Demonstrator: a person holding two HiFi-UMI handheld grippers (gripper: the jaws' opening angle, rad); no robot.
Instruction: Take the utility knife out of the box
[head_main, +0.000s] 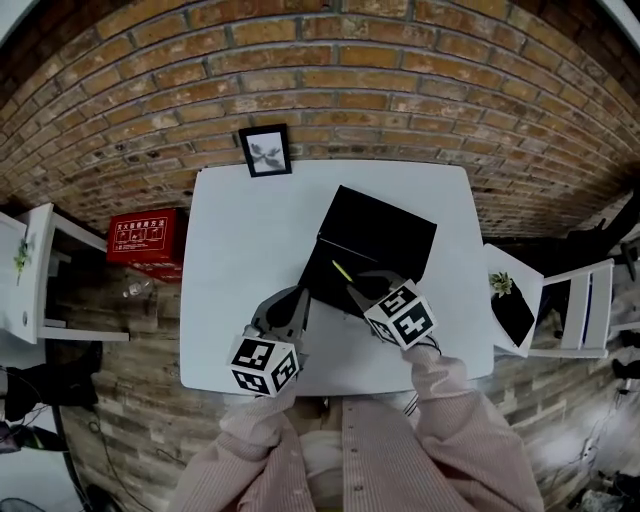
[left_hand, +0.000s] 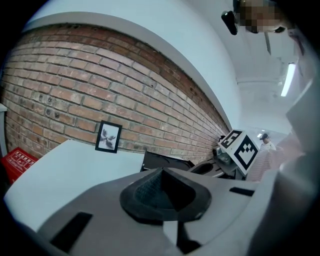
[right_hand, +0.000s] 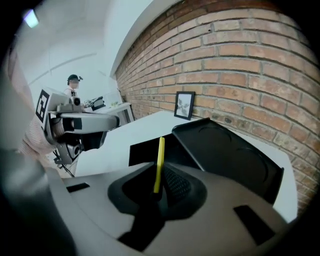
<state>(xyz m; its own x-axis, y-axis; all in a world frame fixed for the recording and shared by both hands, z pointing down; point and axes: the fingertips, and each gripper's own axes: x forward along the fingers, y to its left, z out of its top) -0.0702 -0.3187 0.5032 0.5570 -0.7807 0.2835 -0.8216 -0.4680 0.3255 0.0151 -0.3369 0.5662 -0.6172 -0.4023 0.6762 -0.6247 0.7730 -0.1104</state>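
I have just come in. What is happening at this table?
A person works at a white table with a gripper in each hand. The right gripper is shut on the thin yellow knife and holds it over the open black box. The left gripper is shut and empty, close to the box's left side.

Looks like a staged recording lab: a white surface (head_main: 250, 250) against a brick wall (head_main: 330, 90), one framed picture (head_main: 266, 150) propped at its far edge. Left of the surface sits a red cabinet (head_main: 147, 235); beyond the surface, another person (right_hand: 73, 86) in headgear.
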